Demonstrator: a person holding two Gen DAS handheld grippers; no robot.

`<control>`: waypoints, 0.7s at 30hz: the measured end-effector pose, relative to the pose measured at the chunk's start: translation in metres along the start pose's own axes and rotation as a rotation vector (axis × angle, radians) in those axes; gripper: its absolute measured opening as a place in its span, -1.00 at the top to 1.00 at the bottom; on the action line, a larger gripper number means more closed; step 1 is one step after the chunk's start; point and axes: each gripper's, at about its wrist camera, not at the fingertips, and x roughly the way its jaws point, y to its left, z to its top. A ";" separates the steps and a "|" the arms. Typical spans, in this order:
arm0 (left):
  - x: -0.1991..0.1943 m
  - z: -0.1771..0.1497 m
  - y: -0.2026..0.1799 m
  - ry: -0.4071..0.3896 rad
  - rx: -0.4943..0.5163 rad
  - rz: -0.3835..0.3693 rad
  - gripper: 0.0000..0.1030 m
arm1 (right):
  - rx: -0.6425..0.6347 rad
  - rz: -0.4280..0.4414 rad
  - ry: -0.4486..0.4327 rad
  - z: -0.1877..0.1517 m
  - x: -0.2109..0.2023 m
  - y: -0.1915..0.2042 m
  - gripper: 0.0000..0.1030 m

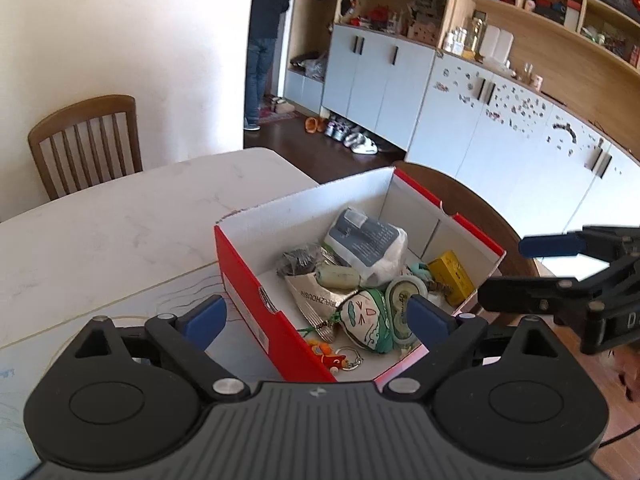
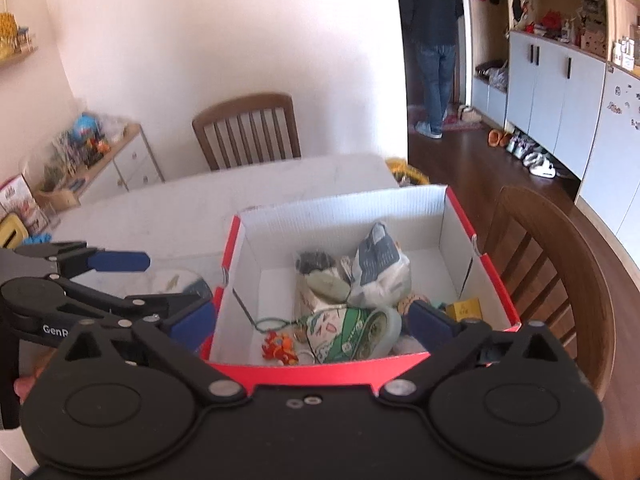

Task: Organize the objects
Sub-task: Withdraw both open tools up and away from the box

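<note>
A red shoe box (image 1: 248,292) with a white inside stands open on the table, near its right edge. In it lie a grey-white packet (image 1: 366,244), a green cloth pouch with a face (image 1: 366,320), a roll of tape (image 1: 404,296), a yellow box (image 1: 450,276) and an orange keychain (image 1: 332,354). My left gripper (image 1: 316,320) hangs open over the box's near left corner, nothing between its blue pads. My right gripper (image 2: 312,320) stands open above the near rim of the box (image 2: 320,372), also empty. Each gripper shows in the other's view: right gripper (image 1: 520,272), left gripper (image 2: 160,284).
The pale marble table (image 1: 100,220) stretches left of the box. One wooden chair (image 1: 86,140) stands at the far side, another chair (image 2: 560,260) right beside the box. A person (image 2: 434,40) stands in the doorway. Grey cabinets (image 1: 400,80) line the right wall.
</note>
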 end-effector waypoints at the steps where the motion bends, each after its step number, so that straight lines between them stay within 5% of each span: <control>1: -0.003 0.000 0.000 -0.009 -0.005 0.008 -0.89 | 0.003 0.009 -0.009 -0.001 -0.002 0.000 -0.98; 11: -0.033 0.003 -0.006 -0.085 0.010 0.062 -0.92 | 0.048 0.029 -0.099 -0.010 -0.018 0.005 -0.98; 21: -0.041 -0.004 -0.010 -0.106 0.013 0.074 -0.92 | 0.050 0.029 -0.084 -0.021 -0.022 0.014 -0.98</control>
